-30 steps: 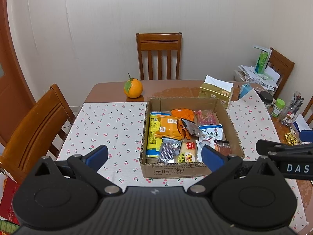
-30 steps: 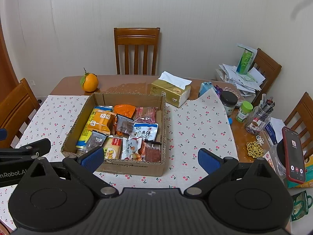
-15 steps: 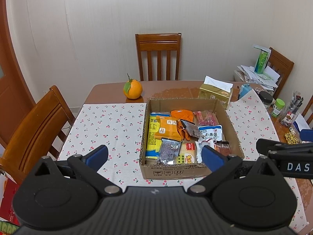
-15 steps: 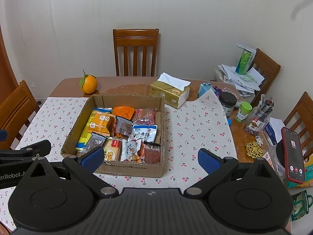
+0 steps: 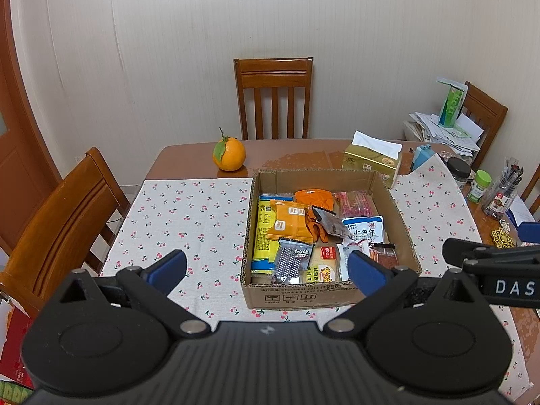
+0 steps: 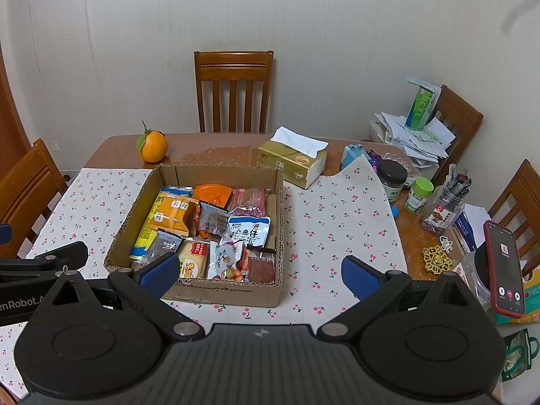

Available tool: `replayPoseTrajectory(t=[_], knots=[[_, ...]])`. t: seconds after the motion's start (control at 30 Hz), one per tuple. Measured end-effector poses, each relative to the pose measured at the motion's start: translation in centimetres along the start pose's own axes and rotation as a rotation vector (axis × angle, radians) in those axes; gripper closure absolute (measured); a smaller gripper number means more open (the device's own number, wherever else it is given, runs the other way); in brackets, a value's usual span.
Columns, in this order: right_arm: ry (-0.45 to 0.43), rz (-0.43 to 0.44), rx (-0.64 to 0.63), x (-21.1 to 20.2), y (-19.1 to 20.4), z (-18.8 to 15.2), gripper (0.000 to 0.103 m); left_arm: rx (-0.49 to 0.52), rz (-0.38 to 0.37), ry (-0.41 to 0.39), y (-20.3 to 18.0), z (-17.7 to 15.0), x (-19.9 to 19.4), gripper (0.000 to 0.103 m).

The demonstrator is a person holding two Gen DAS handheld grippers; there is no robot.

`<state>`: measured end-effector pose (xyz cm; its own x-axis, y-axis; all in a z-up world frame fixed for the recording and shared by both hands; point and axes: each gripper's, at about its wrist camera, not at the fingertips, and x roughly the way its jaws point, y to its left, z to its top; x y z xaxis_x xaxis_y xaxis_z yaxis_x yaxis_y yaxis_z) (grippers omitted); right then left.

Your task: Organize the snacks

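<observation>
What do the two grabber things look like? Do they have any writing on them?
Both are black plastic. The left gripper and the right gripper each have two round discs, a ribbed middle part, silver screws and two angled fingers tipped with blue pads. White letters show on their sides: "DAS" on the right one seen from the left camera, "enRobot.A" on the left one seen from the right camera. No cables or sleeves show.

We see a pale panelled wall (image 5: 337,33) at 12 o'clock, a wooden chair (image 5: 273,96) before it, another chair (image 5: 64,222) at 9 o'clock, and a brown door (image 5: 13,155) beyond.
</observation>
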<state>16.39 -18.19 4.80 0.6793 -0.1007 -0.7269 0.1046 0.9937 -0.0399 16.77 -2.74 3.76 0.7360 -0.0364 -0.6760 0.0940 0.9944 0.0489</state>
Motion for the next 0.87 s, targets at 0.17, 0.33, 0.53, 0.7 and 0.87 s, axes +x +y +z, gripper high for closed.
replayPoseTrajectory(t=[0.17, 0.33, 0.53, 0.7, 0.87], knots=[[0.001, -0.002, 0.0, -0.1, -0.02, 0.04, 0.0, 0.001, 0.001, -0.001, 0.0, 0.0, -0.02, 0.002], [-0.001, -0.005, -0.003, -0.19, -0.06, 0.06, 0.0, 0.001, 0.001, -0.001, 0.01, -0.01, -0.01, 0.002], [-0.001, -0.007, -0.004, -0.25, -0.03, 0.15, 0.0, 0.001, 0.0, 0.0, -0.01, -0.01, -0.01, 0.002], [-0.001, -0.01, -0.005, -0.27, -0.04, 0.18, 0.0, 0.001, 0.0, -0.001, -0.02, -0.01, -0.02, 0.002], [-0.002, -0.011, -0.006, -0.29, -0.09, 0.18, 0.0, 0.002, 0.0, 0.001, -0.04, -0.02, -0.02, 0.002]])
